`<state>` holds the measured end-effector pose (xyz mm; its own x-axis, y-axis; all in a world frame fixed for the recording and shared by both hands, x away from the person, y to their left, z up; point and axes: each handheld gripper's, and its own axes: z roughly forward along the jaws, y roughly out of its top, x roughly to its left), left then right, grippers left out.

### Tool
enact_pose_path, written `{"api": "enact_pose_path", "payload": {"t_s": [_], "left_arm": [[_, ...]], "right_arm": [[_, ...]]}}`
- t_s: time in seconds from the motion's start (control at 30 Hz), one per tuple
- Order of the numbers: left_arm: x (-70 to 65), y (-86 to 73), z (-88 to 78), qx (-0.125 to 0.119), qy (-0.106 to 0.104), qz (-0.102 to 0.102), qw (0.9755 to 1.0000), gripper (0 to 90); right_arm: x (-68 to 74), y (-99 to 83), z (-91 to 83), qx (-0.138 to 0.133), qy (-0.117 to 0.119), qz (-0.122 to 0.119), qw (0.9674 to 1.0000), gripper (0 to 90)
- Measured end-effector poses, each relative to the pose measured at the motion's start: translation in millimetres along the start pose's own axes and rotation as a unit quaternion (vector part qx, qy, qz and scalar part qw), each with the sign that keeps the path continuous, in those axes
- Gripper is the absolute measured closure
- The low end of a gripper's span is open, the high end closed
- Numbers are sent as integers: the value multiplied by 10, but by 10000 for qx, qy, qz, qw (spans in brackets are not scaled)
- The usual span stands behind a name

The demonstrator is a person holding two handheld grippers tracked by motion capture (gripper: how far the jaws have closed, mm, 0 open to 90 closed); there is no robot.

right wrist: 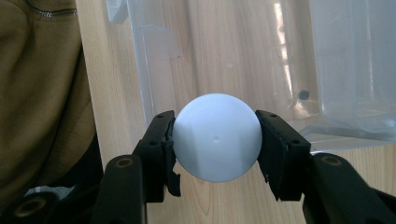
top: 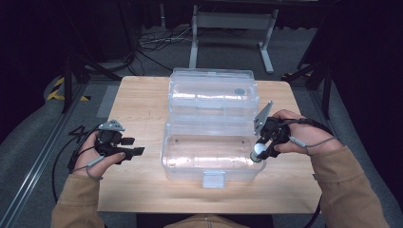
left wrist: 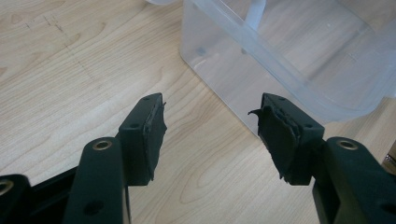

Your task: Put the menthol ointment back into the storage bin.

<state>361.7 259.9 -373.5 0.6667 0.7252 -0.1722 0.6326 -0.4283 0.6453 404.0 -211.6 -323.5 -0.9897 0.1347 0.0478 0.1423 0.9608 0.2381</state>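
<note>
The table (top: pixel 138 99) carries an open clear box (top: pixel 211 164) at its middle, lid back, base seemingly bare. The right gripper (top: pixel 260 151) hangs over the box's right end, jaws clamped on a white ball (right wrist: pixel 217 143): grasp done, drop left. The left gripper (top: pixel 135 151) waits near the left edge, jaws wide and holding nothing.

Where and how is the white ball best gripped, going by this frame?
Across its widest part, one pad on each opposite side, as the right claw holds the ball now. A sphere has no edges, so off-centre pads would probably squeeze it out. Coming from above suits lowering it over the wall of the open clear box.
</note>
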Motion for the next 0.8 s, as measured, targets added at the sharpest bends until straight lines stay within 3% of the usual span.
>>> {"api": "enact_pose_path", "payload": {"t_s": [0.8], "left_arm": [[10,-7,8,16,-1,-25,10000,416]], "right_arm": [[-15,45,285,158,127,-133,9997,503]]}}
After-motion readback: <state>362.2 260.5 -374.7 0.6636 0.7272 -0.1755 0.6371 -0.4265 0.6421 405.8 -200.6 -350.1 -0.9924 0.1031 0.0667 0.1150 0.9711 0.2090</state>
